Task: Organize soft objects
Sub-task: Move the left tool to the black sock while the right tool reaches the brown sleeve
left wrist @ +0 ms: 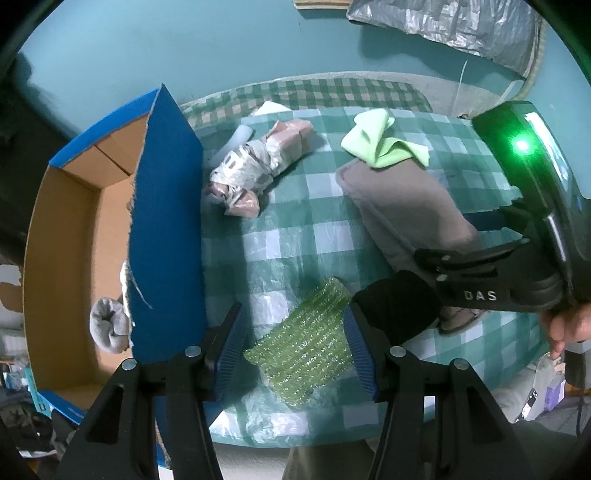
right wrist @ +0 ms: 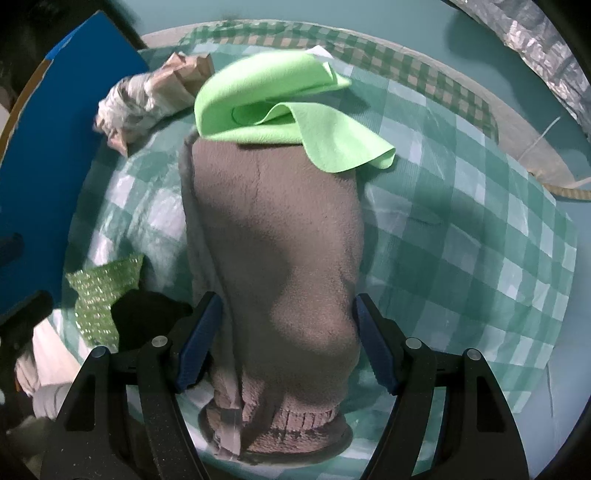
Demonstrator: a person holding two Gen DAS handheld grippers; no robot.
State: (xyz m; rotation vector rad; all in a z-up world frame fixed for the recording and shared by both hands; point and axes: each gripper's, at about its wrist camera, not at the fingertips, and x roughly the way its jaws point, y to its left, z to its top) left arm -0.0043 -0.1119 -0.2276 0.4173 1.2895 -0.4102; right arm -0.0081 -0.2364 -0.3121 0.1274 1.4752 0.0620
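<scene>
A glittery green scrubber cloth (left wrist: 303, 354) lies flat on the checked tablecloth (left wrist: 295, 229). My left gripper (left wrist: 295, 350) is open and straddles it, one blue pad on each side. A black soft item (left wrist: 397, 310) sits just right of it. The grey-brown fleece piece (right wrist: 277, 240) lies lengthwise, and my right gripper (right wrist: 288, 347) is open around its lower part, with the pads beside its edges. A light green cloth (right wrist: 273, 110) rests on the fleece's far end. A pink and grey wrapped bundle (left wrist: 255, 166) lies further back on the left.
A cardboard box with blue outer walls (left wrist: 166, 221) stands at the table's left edge, with a grey sock (left wrist: 109, 328) inside. A silver foil sheet (left wrist: 461, 26) lies on the floor beyond. A hand (left wrist: 565, 325) holds the right gripper's body (left wrist: 517, 221).
</scene>
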